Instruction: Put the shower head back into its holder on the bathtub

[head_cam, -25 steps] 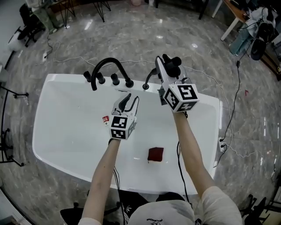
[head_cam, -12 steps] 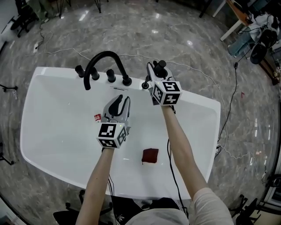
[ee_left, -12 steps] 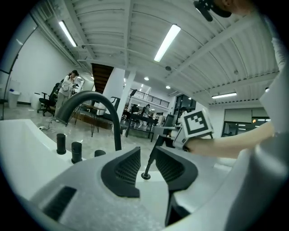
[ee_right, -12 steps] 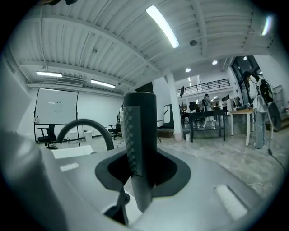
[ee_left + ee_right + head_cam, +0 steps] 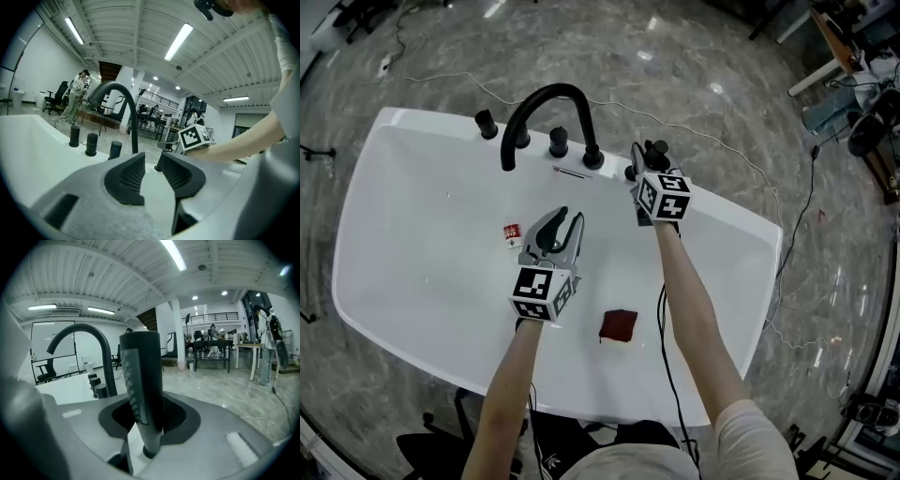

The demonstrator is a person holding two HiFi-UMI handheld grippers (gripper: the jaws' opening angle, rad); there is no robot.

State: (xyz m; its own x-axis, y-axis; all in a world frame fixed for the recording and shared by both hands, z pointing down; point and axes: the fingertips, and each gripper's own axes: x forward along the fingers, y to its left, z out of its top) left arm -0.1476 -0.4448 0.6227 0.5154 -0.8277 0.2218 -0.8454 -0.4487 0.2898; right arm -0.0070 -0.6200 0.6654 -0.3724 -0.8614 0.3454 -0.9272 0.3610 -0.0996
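Our right claw (image 5: 646,166) clenched on black stick-shaped shower head (image 5: 145,376), upright at far rim of white bathtub (image 5: 712,201), tip at black round holder (image 5: 629,174) | left claw (image 5: 557,231) released, just widening, empty | risk: if we let go unseated (seating unclear), it topples.

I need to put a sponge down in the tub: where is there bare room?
The bathtub's left end is bare, from its rim to the small red-and-white tag. The right end, past the red cloth, is bare too. Crowded: the far rim, with faucet, knobs and the shower head in the right gripper.
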